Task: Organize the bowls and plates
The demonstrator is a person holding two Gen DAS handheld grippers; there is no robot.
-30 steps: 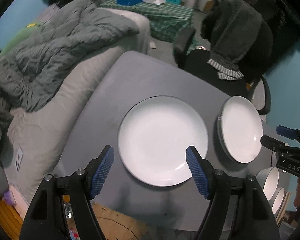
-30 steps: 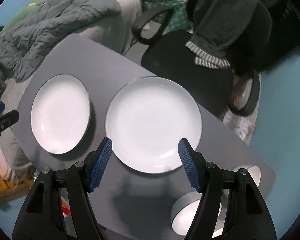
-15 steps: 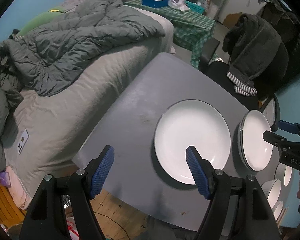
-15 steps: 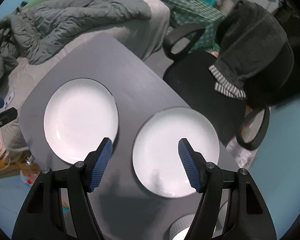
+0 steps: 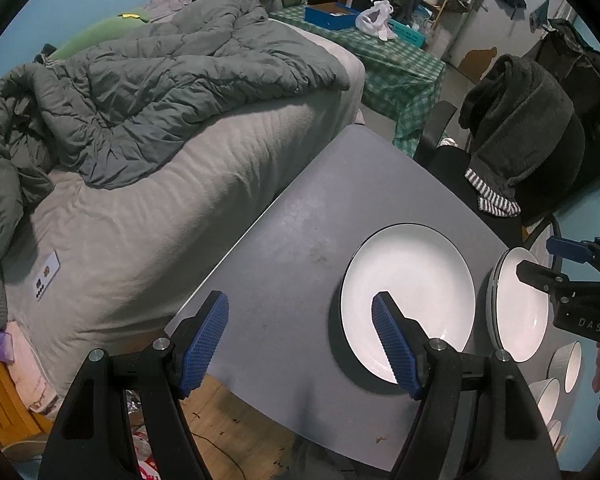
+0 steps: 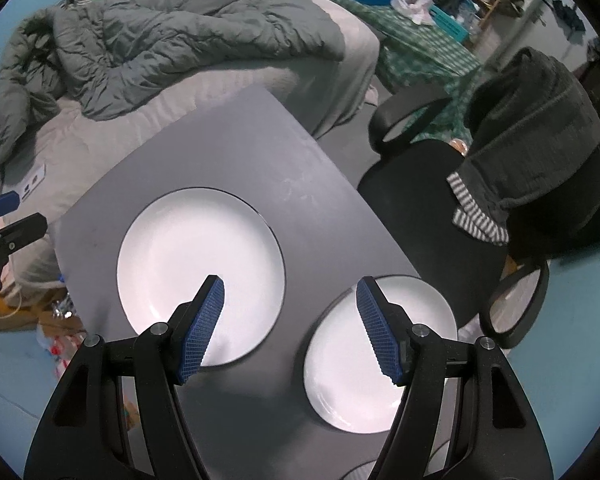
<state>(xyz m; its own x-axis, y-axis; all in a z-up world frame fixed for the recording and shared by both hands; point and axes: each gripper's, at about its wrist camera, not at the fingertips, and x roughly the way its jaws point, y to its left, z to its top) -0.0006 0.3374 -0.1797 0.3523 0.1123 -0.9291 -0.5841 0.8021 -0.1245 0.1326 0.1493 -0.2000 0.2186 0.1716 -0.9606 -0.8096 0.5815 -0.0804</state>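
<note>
Left claw (image 5: 300, 332): wide open, empty, above the worktop's near edge.
Right claw (image 6: 290, 318): wide open, empty, above the gap between the two plates.
Worktop (image 5: 340, 200): grey, carries all the dishes.
Left plate (image 5: 416, 284): white with a dark rim, flat on the worktop; the left claw's right finger overlaps its near edge in view; whether they touch cannot be told.
Same plate, right wrist view (image 6: 192, 264): behind the right claw's left finger.
Right plate (image 6: 372, 360): behind the right claw's right finger, apart from the left plate; in the left wrist view it seems to top a stack.
Bowls (image 5: 560, 376): white, far right of the left claw, at the frame edge.
Bed (image 5: 140, 208): left of the worktop, with a grey duvet (image 5: 160, 80).
Chair (image 6: 440, 208): black, beyond the worktop, draped with dark cloth.
</note>
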